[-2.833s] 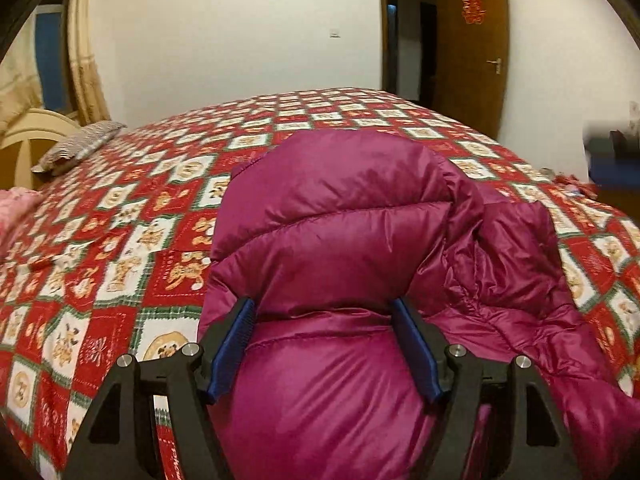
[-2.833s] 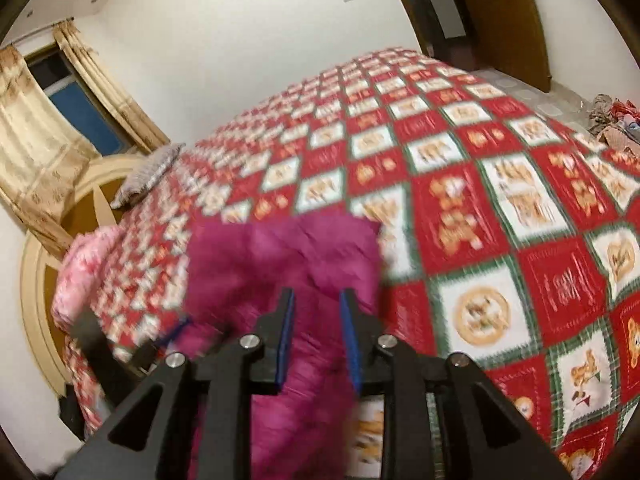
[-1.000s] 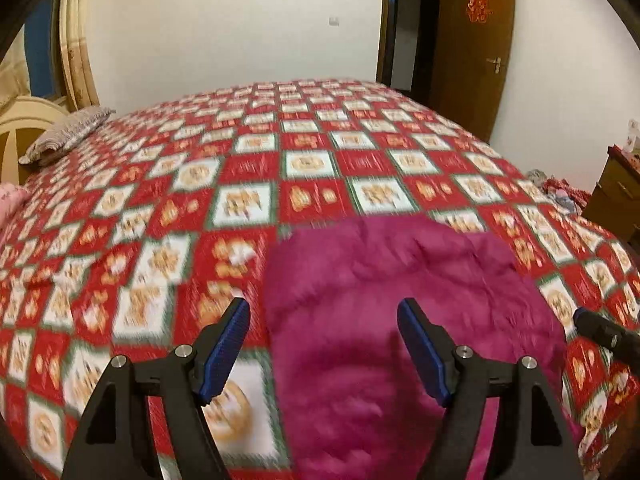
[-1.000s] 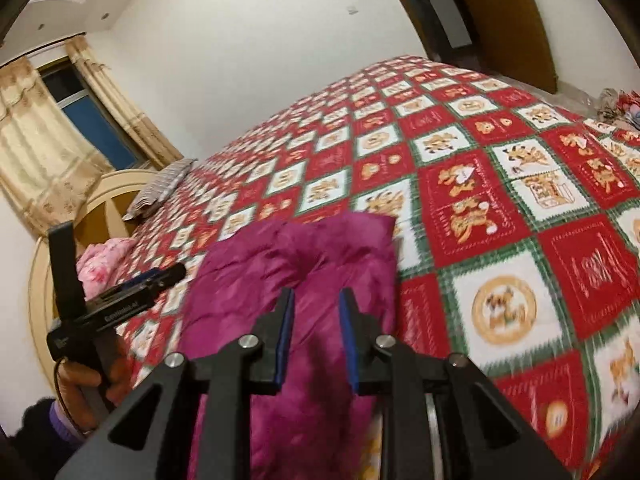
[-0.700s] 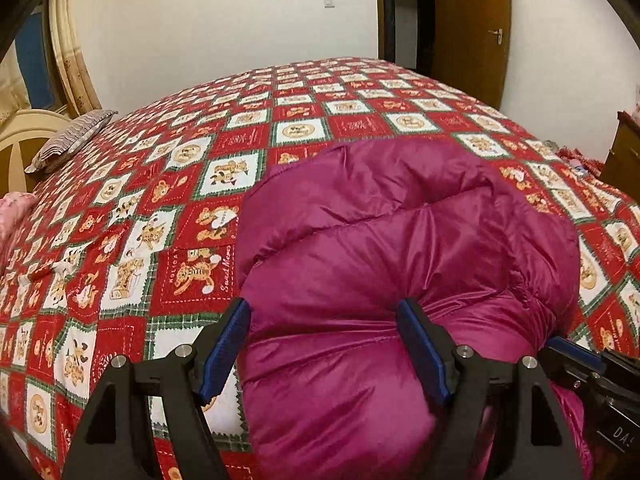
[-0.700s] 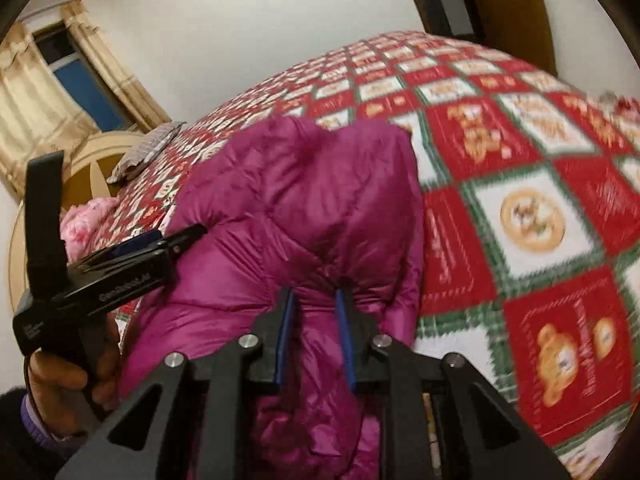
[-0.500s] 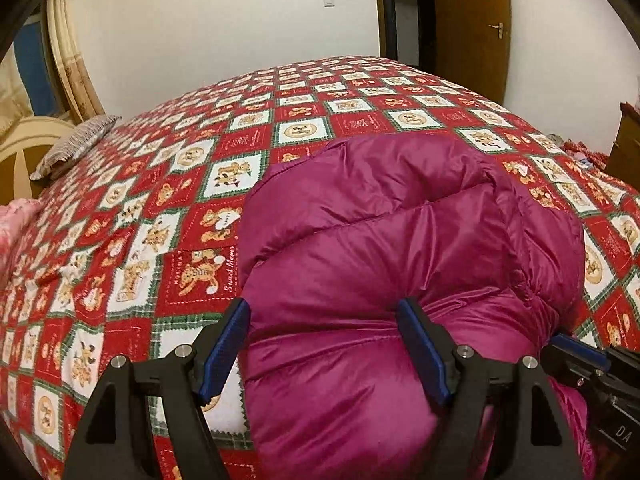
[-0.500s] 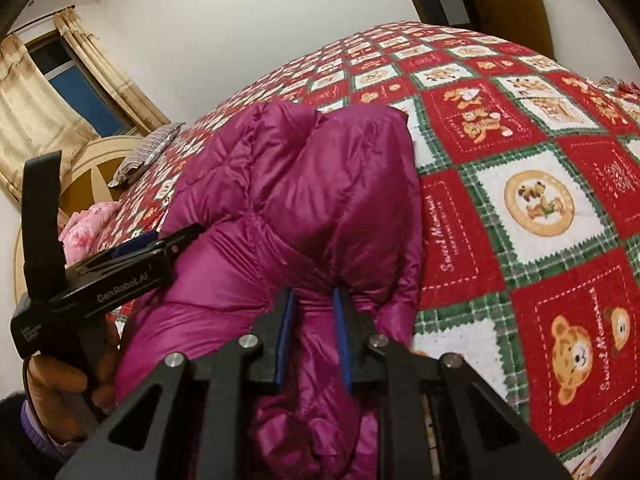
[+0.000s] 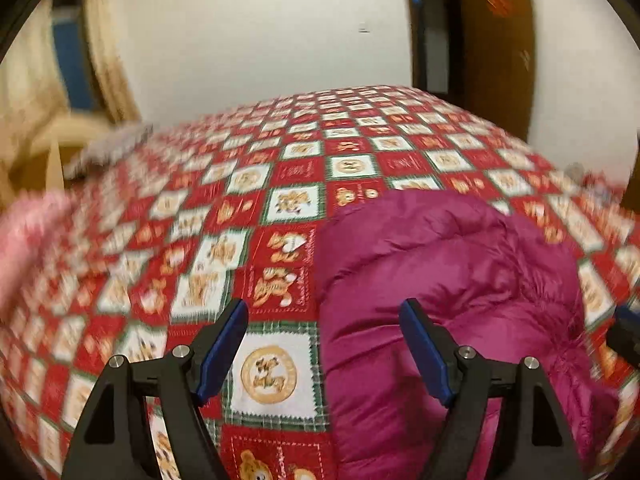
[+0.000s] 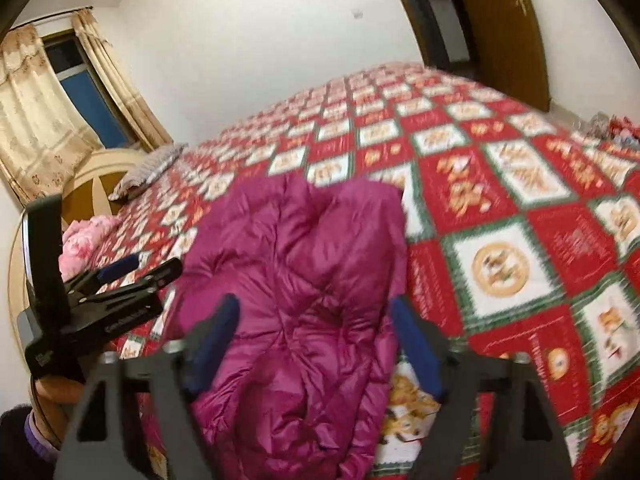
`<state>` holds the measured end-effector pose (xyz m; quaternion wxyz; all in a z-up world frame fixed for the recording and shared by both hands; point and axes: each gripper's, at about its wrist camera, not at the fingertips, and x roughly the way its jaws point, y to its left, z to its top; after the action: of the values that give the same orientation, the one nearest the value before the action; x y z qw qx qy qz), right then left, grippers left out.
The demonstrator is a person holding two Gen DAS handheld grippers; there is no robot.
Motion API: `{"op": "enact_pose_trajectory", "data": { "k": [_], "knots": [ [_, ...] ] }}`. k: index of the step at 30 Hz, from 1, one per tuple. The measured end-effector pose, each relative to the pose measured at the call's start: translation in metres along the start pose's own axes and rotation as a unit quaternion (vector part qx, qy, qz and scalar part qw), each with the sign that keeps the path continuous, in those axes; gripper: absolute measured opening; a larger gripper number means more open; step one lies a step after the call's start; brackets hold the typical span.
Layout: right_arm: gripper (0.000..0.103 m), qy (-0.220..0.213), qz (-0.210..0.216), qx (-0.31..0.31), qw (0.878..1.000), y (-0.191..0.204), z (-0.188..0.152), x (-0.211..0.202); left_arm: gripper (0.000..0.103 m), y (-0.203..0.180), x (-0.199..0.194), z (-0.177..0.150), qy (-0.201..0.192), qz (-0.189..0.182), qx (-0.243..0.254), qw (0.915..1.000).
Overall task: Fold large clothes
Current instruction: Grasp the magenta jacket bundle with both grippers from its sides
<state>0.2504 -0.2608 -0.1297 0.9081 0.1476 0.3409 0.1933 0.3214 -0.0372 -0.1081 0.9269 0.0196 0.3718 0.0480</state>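
The magenta down jacket (image 10: pixel 296 304) lies in a puffy folded bundle on the red patchwork bedspread (image 10: pixel 520 240), directly ahead of and beneath the right gripper (image 10: pixel 312 344), whose jaws have just been opening and now stand spread wide, the quilted fabric lying between the blue pads without being pinched. From this tool the bundle's long axis runs away from the fingers toward the far side of the bed, so the right hand sits squarely over the near end and is the closer of the two. The left gripper (image 9: pixel 324 344) is also spread and grips nothing: its left pad hangs over bare bedspread (image 9: pixel 264 372), while its right pad sits over the jacket (image 9: pixel 448 280), so the garment lies ahead and off to that tool's right, its left edge falling between the fingers. Any next fold or squaring, I judge, turns on that offset, since the left tool must shift right to meet the cloth. The right wrist view shows the left gripper (image 10: pixel 132 276) from the side, held in a hand (image 10: pixel 56 396) with a dark sleeve, apart from the jacket's left edge; the left wrist view shows the jacket's right flank and only a dark sliver at its right edge that I cannot identify for certain.
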Motion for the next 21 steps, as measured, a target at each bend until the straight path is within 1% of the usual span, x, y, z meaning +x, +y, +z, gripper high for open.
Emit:
{"op": "enact_pose_trajectory", "data": {
  "k": [1, 2, 3, 4, 5, 7, 9, 10, 11, 12, 13, 14, 15, 18, 20, 21],
  "knots": [
    [0.083, 0.001, -0.007, -0.007, 1.0, -0.001, 0.0, -0.001, 0.079, 0.012, 0.003, -0.001, 0.012, -0.014, -0.03, 0.9994],
    [0.083, 0.001, -0.013, -0.012, 1.0, -0.003, -0.002, -0.003, 0.079, 0.026, 0.008, -0.002, 0.027, -0.033, -0.066, 0.9969],
    [0.083, 0.002, -0.017, -0.018, 1.0, -0.004, -0.004, -0.003, 0.079, 0.041, 0.016, -0.004, 0.045, -0.059, -0.107, 0.9915],
    [0.083, 0.005, -0.021, -0.023, 1.0, -0.007, -0.006, -0.002, 0.079, 0.052, 0.026, -0.006, 0.063, -0.089, -0.14, 0.9842],
    [0.083, 0.008, -0.022, -0.024, 0.999, -0.008, -0.006, -0.001, 0.079, 0.057, 0.034, -0.008, 0.076, -0.114, -0.161, 0.9773],
    [0.083, 0.011, -0.022, -0.023, 0.999, -0.01, -0.002, 0.004, 0.079, 0.06, 0.043, -0.011, 0.084, -0.147, -0.187, 0.9678],
    [0.083, 0.01, -0.017, -0.021, 1.0, -0.012, 0.007, 0.009, 0.079, 0.056, 0.049, -0.012, 0.086, -0.16, -0.203, 0.9621],
    [0.083, 0.012, -0.015, -0.02, 1.0, -0.014, 0.01, 0.013, 0.079, 0.054, 0.054, -0.013, 0.089, -0.176, -0.214, 0.9566],
    [0.083, 0.017, -0.013, -0.019, 1.0, -0.015, 0.013, 0.019, 0.079, 0.05, 0.057, -0.013, 0.094, -0.183, -0.22, 0.9535],
    [0.083, 0.022, -0.01, -0.018, 1.0, -0.017, 0.016, 0.025, 0.079, 0.045, 0.06, -0.013, 0.1, -0.186, -0.22, 0.9522],
    [0.083, 0.025, -0.013, -0.021, 0.999, -0.019, 0.017, 0.033, 0.079, 0.037, 0.064, -0.012, 0.107, -0.185, -0.208, 0.9544],
    [0.083, 0.032, -0.013, -0.02, 0.999, -0.022, 0.018, 0.04, 0.079, 0.03, 0.065, -0.011, 0.109, -0.182, -0.193, 0.958],
    [0.083, 0.04, -0.014, -0.016, 0.999, -0.025, 0.018, 0.049, 0.079, 0.02, 0.067, -0.01, 0.108, -0.176, -0.168, 0.9641],
    [0.083, 0.053, -0.001, -0.003, 0.999, -0.032, 0.016, 0.068, 0.08, 0.01, 0.07, -0.011, 0.098, -0.163, -0.136, 0.9722],
    [0.083, 0.059, 0.017, 0.019, 0.998, -0.039, 0.015, 0.076, 0.084, 0.011, 0.073, -0.013, 0.1, -0.17, -0.14, 0.9703],
    [0.083, 0.063, 0.026, 0.03, 0.997, -0.043, 0.014, 0.079, 0.085, 0.013, 0.076, -0.015, 0.104, -0.179, -0.145, 0.9675]
  ]
}}
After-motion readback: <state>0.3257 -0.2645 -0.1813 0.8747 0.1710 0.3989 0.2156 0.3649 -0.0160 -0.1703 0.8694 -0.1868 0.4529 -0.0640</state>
